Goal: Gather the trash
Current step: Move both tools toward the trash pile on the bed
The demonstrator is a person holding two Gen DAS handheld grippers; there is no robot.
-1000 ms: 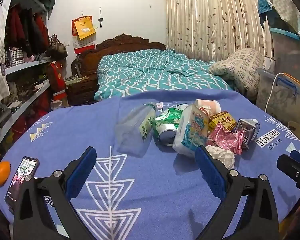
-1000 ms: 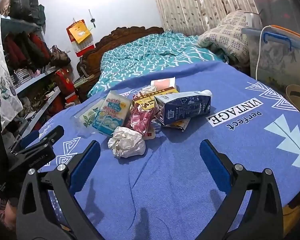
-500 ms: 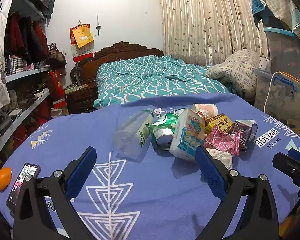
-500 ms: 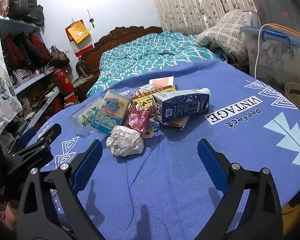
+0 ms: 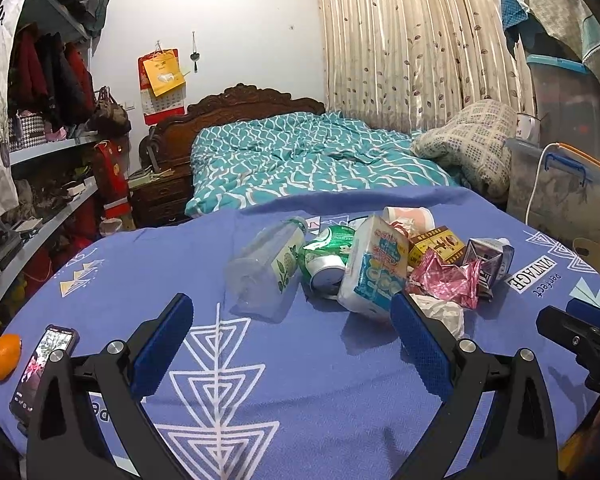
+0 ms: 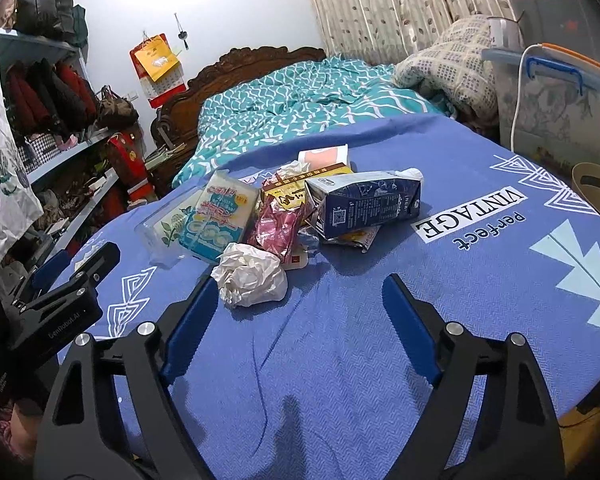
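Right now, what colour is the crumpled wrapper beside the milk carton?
Shiny pink wrapper, clearest in the right wrist view.

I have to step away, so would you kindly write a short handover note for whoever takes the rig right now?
Left gripper: jaws open, empty, short of the trash pile.
Right gripper: jaws open, empty, the crumpled paper ball just ahead by its left jaw.
Pile on the blue tablecloth: clear plastic bottle, green can, tissue pack, pink foil wrapper, yellow box, blue milk carton, paper cup.
Done: nothing collected.
Left: everything; no bin is clearly in view.
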